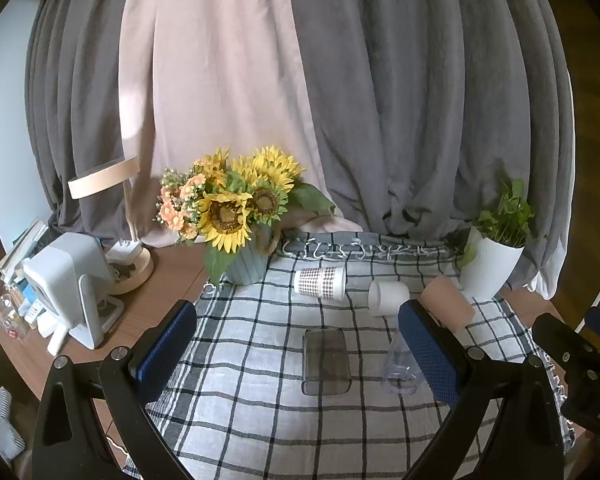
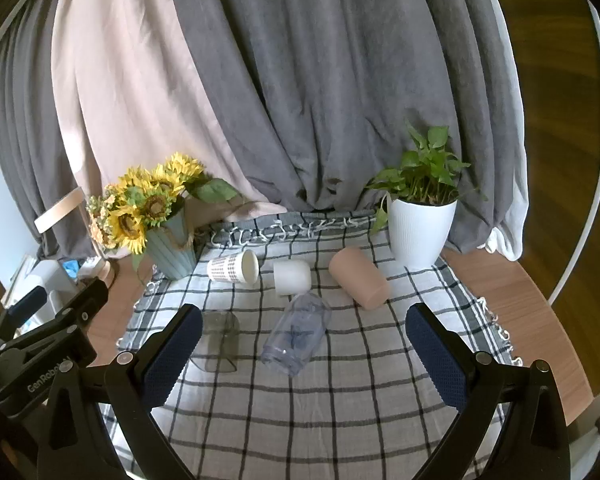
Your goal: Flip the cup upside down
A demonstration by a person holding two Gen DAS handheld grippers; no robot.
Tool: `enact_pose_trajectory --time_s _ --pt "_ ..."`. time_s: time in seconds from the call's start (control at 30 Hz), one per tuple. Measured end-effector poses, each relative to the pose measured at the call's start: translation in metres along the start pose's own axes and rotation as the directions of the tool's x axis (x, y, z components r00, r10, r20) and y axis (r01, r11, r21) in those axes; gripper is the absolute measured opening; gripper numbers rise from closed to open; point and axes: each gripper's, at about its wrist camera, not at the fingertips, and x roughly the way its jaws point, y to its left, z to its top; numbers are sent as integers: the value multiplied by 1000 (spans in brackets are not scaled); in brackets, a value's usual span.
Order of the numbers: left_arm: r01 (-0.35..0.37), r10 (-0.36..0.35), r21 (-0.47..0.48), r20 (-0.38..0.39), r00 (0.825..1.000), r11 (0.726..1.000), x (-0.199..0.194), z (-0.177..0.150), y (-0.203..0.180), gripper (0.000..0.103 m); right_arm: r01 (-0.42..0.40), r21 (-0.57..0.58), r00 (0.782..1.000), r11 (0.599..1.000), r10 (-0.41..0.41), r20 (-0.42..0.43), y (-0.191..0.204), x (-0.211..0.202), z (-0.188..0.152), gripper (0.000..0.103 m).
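Both my left gripper (image 1: pixel 300 350) and right gripper (image 2: pixel 302 354) gape wide, holding nothing. The clear cup (image 2: pixel 296 334) lies sideways mid-cloth (image 2: pixel 340 400), probably light, slippery plastic; I'd pinch its middle.

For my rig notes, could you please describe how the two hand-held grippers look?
Both the left hand-held gripper and the right hand-held gripper have matte black angular frames with silver screws and textured dark blue finger pads. The left one's body carries white "GenRobot" lettering.

Black left tool (image 1: pixel 300 340), blue textured pads, silver screws, seemingly plastic
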Motion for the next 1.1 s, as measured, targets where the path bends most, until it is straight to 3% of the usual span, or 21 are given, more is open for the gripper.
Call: enact_pose_trajectory --time_s 1.1 --pt "26 -26 10 12 1000 1000 -6 2 -1 103 2 -1 1000 1000 -2 25 0 -8 -2 102"
